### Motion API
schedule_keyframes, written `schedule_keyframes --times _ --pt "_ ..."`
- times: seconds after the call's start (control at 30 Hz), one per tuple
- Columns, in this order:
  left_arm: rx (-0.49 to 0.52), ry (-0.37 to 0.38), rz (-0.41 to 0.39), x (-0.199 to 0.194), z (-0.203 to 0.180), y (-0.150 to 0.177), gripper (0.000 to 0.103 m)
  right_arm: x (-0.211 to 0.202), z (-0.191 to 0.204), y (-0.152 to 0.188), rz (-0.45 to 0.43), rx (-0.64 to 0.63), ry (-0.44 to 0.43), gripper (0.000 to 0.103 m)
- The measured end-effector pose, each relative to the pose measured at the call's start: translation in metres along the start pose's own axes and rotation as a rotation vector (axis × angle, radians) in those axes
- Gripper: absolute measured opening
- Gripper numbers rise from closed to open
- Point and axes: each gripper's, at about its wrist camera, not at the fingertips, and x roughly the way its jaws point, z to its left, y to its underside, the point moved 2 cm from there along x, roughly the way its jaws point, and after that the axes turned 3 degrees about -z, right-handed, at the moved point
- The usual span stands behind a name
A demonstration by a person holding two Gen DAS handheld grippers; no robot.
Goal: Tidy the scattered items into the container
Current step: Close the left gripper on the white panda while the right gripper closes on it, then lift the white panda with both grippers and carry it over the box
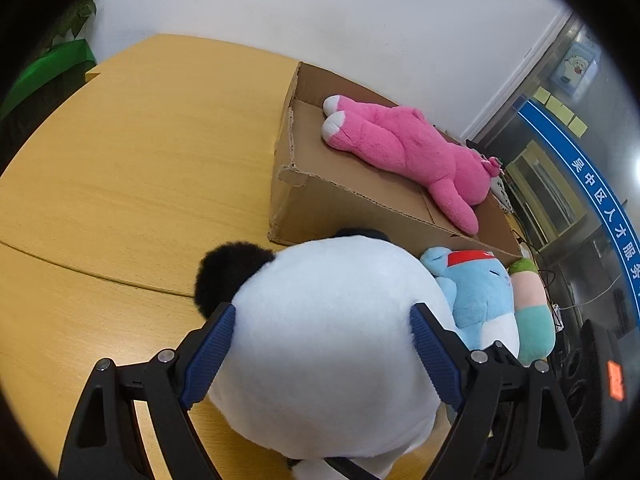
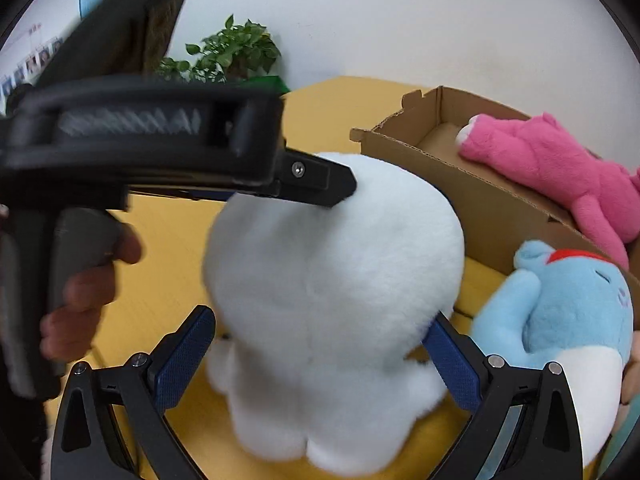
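The step in hand looks like a two-handed pickup of the panda (image 1: 332, 344), which stands on the surface just short of the box (image 1: 320, 204). The left gripper (image 1: 322, 354) has its fingers spread wide with the panda's white body between them, pads at its flanks; whether they press is unclear. The right gripper (image 2: 320, 354) likewise straddles it lower down, open. Next: squeeze, lift, carry beyond the fingers into the box. The panda's long axis runs upright, its black ear (image 1: 224, 276) towards the left finger.

I see a yellow wooden table (image 1: 120, 168). On it stand a brown cardboard box (image 1: 296, 200), a big white plush toy (image 1: 332, 328) and a light blue plush toy (image 1: 480, 296).
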Motion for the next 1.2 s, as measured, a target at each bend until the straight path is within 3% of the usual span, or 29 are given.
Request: schedule_keyframes --times 0.23,0.3,0.47,0.57,0.67,0.77,0.83,0.97,1.07,1.13,1.2 --pt "-0.033 -0.046 -0.046 -0.023 0.016 -0.005 0.087 0.003 -0.008 0.005 -0.007 0.038 -0.040 0.098" --pt "-0.057 -0.069 -0.052 -0.026 0.021 0.000 0.088 0.001 -0.012 0.007 -0.011 0.036 -0.020 0.103" --pt "-0.160 0.016 -0.029 -0.011 0.036 0.009 0.090 0.013 -0.009 0.008 0.037 -0.009 -0.088 0.103" --pt "-0.206 0.048 -0.018 -0.007 0.041 0.012 0.090 0.017 -0.004 0.014 0.031 -0.015 -0.073 0.096" --pt "-0.223 0.051 -0.041 -0.017 0.044 0.014 0.090 0.012 -0.009 0.017 0.012 0.026 -0.098 0.088" --pt "-0.245 0.045 -0.033 -0.019 0.050 0.018 0.090 0.008 -0.009 0.020 0.007 0.035 -0.097 0.087" --pt "-0.258 0.063 0.005 -0.009 0.051 0.022 0.103 0.006 -0.008 0.021 0.010 0.053 -0.094 0.088" --pt "-0.309 0.171 0.031 0.010 0.052 0.025 0.103 0.002 -0.002 0.025 0.021 0.069 -0.076 0.087" --pt "-0.256 0.188 0.024 0.011 0.037 0.024 0.096 -0.002 -0.004 0.027 0.015 0.089 -0.085 0.082" --pt "-0.218 0.192 0.021 0.006 0.026 0.020 0.084 -0.004 -0.010 0.025 0.007 0.125 -0.093 0.078" --pt "-0.173 0.191 0.019 0.001 0.014 0.015 0.079 -0.008 -0.016 0.023 -0.008 0.173 -0.103 0.075"
